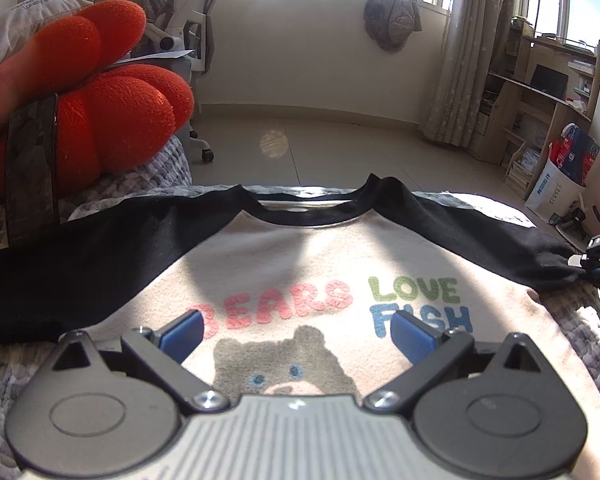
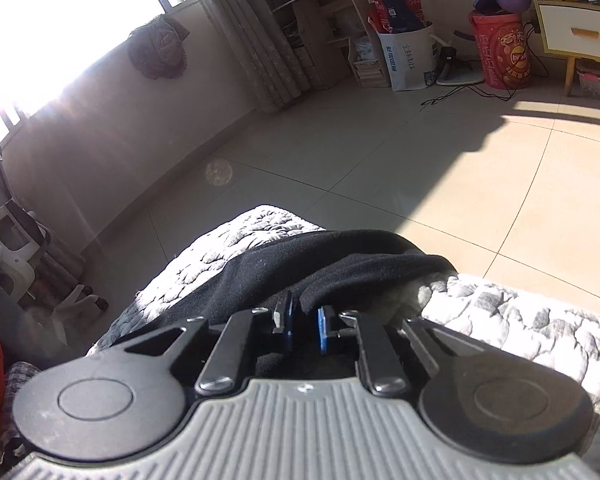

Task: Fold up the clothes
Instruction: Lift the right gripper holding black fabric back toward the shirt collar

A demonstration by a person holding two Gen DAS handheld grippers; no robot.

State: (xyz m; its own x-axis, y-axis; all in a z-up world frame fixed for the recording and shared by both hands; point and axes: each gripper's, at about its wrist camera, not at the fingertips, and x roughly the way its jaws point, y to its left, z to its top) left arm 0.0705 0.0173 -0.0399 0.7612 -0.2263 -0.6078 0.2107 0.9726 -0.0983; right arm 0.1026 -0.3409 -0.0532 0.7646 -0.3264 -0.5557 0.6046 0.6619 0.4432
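A cream shirt (image 1: 300, 256) with black sleeves and a bear print reading "BEARS LOVE FISH" lies face up on a grey quilted bed cover (image 2: 520, 320), its collar towards the far edge. My left gripper (image 1: 296, 336) hovers low over the print, open, with nothing between its blue pads (image 1: 180, 336). Its far black sleeve (image 1: 480, 232) runs out to the right, where my right gripper (image 1: 598, 264) meets its end. In the right wrist view the right gripper (image 2: 305, 330) has its blue pads drawn close together on a fold of the black sleeve (image 2: 320, 256).
An orange-red knitted shape (image 1: 100, 112) with a dark flat object (image 1: 32, 168) fills the upper left, close to the lens. Beyond the bed's far edge lie a tiled floor (image 2: 380, 152), a white office chair (image 1: 188, 28), shelves (image 1: 540, 80) and bags (image 2: 408, 56).
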